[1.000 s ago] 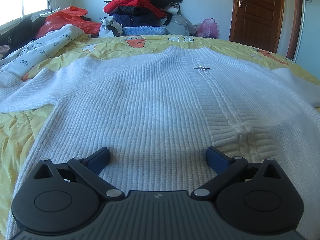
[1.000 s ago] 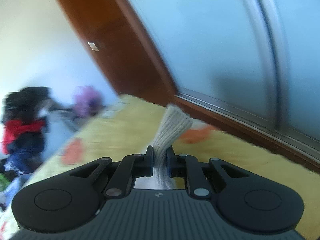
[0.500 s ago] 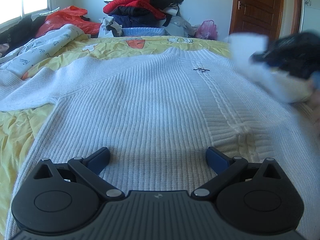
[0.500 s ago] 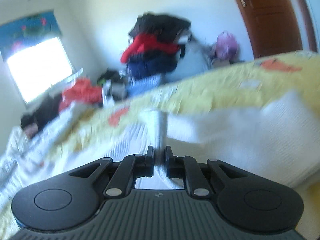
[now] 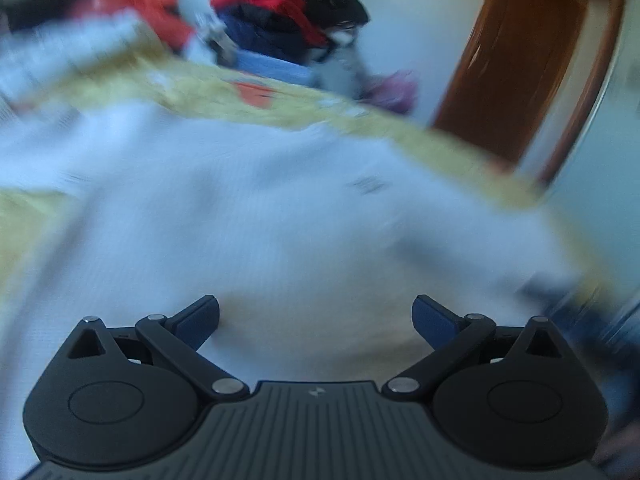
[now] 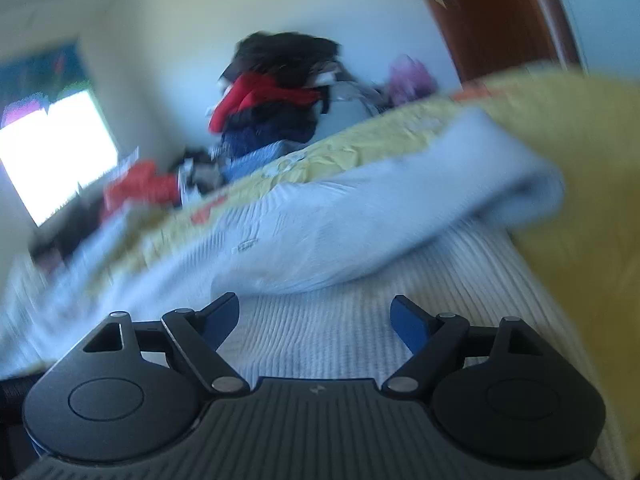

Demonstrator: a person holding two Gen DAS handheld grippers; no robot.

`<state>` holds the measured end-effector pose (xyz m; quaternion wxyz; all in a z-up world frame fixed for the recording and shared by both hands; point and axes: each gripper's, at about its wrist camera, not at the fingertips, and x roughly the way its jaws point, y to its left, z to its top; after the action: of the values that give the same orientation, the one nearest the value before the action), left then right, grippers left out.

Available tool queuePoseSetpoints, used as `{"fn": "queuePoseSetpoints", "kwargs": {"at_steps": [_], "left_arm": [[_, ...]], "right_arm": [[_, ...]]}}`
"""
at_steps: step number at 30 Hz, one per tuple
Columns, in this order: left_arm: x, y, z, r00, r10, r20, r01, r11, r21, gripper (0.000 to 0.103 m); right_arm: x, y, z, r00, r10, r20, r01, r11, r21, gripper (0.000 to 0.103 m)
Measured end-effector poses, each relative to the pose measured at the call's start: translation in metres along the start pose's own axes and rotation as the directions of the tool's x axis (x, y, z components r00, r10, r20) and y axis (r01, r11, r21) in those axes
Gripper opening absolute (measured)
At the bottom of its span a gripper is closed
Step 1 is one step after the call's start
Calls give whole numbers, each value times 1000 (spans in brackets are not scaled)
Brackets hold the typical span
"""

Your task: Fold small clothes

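Both tools, the left tool (image 5: 316,316) and the right tool (image 6: 314,318), are released and hold nothing above the white knitted sweater (image 6: 344,332), which lies on the yellow bed (image 6: 580,128) with one sleeve (image 6: 460,184) laid across its body. I judge that the sleeve fold on this side is done, so the next move calls for a grip on the opposite sleeve or the hem. Strong blur hides the edges of the sweater, and its far sleeve I cannot make out.

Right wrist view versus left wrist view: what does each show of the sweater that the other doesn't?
Only the right wrist view shows the sleeve folded across the sweater's body and the bright window.

Only the left wrist view shows the sweater spread broadly across the yellow bedspread, though heavily blurred.

Both share the clothes pile by the wall, the brown door, and an open gripper over the knit: left gripper, right gripper, neither holding fabric.
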<state>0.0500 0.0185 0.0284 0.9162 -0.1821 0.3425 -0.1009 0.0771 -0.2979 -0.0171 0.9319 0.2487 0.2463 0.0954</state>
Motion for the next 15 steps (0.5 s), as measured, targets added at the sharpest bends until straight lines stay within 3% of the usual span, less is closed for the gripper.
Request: {"fn": "queuePoseSetpoints", "kwargs": {"at_steps": [2, 4, 9, 12, 14, 15], "left_arm": [[22, -3, 23, 990, -133, -55, 124, 981, -147, 103], [51, -10, 40, 981, -171, -95, 146, 963, -227, 103], [110, -39, 53, 967, -178, -183, 134, 965, -227, 103], [124, -53, 51, 972, -137, -189, 103, 978, -179, 102], [127, -61, 52, 977, -121, -178, 97, 985, -141, 77], [130, -64, 53, 977, -99, -186, 79, 990, -113, 41]], "right_arm": [[2, -13, 2, 1000, 12, 12, -13, 996, 83, 84], [5, -16, -1, 999, 30, 13, -31, 995, 97, 85], [7, -19, -2, 997, 74, 24, -76, 989, 126, 89], [5, -21, -4, 996, 86, 27, -88, 987, 135, 90], [5, -19, -5, 996, 87, 26, -90, 988, 128, 92], [6, -18, -5, 996, 88, 25, -91, 988, 126, 93]]}}
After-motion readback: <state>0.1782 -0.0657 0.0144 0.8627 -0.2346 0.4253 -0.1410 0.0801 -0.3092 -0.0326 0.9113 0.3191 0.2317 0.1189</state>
